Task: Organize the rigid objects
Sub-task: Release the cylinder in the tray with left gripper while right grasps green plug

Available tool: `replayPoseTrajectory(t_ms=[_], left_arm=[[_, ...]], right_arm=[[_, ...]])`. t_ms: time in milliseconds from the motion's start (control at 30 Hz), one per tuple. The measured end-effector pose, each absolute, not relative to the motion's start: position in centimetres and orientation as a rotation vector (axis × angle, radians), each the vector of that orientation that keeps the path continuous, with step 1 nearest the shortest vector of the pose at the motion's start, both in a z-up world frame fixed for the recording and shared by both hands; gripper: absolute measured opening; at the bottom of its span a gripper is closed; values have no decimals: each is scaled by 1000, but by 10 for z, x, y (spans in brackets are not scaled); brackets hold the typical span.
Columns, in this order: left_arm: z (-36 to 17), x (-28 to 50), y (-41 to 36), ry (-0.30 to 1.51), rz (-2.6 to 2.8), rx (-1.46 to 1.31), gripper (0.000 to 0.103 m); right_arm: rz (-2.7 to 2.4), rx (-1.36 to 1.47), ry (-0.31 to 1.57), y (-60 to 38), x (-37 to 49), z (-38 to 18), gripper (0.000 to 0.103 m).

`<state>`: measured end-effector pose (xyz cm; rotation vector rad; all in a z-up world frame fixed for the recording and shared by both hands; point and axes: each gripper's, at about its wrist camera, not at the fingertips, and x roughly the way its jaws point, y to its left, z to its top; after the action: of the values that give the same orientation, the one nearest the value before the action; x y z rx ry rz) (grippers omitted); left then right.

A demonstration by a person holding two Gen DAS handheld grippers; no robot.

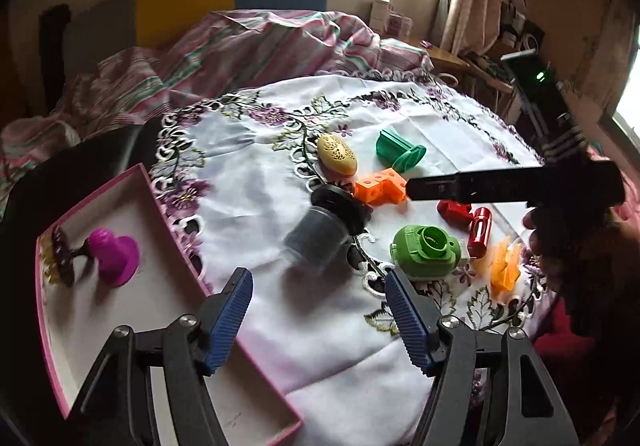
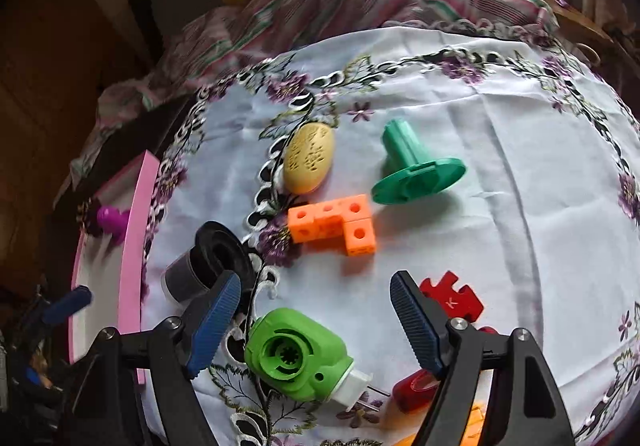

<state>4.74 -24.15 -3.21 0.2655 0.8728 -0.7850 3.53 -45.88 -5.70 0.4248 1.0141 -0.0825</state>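
We've boxed two pieces in the pink box (image 1: pixel 168 214) at the table's left edge; most remain. Both the left gripper (image 1: pixel 320 286) and the right gripper (image 2: pixel 316 290) gape empty.

Left wrist view: high over pink box (image 1: pixel 176 242) at tablecloth (image 1: pixel 248 174) left edge, facing steeply down toward far edge. Right wrist view: nearer, over near edge. Shared: orange block (image 1: pixel 382 186), yellow egg (image 2: pixel 309 159), far-edge bedding.

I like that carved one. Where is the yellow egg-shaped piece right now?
In both views the yellow egg-shaped piece lies on the white embroidered tablecloth, just beyond the orange block piece and left of the green flanged spool.
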Motion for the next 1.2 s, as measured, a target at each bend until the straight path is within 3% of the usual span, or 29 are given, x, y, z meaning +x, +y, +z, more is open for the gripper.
replayPoseTrajectory(t_ms=[367,700,767,800,833,1200], left_arm=[[-54,119,-280,954,-792,408,80],[-83,140,-305,1000,-815,501,81],[-88,145,-307,1018,-811,479,74],[-90,145,-308,1031,-817,474,55],[-92,145,-310,1052,-829,467,46],[-46,112,-265,945,-823,310,45]], right_arm=[[-118,456,986,-471,36,-55,79],[-110,458,967,-474,36,-52,79],[-110,462,967,-475,36,-52,79],[-111,462,966,-475,36,-52,79],[-108,463,965,-476,36,-52,79],[96,370,1032,-445,42,-56,79]])
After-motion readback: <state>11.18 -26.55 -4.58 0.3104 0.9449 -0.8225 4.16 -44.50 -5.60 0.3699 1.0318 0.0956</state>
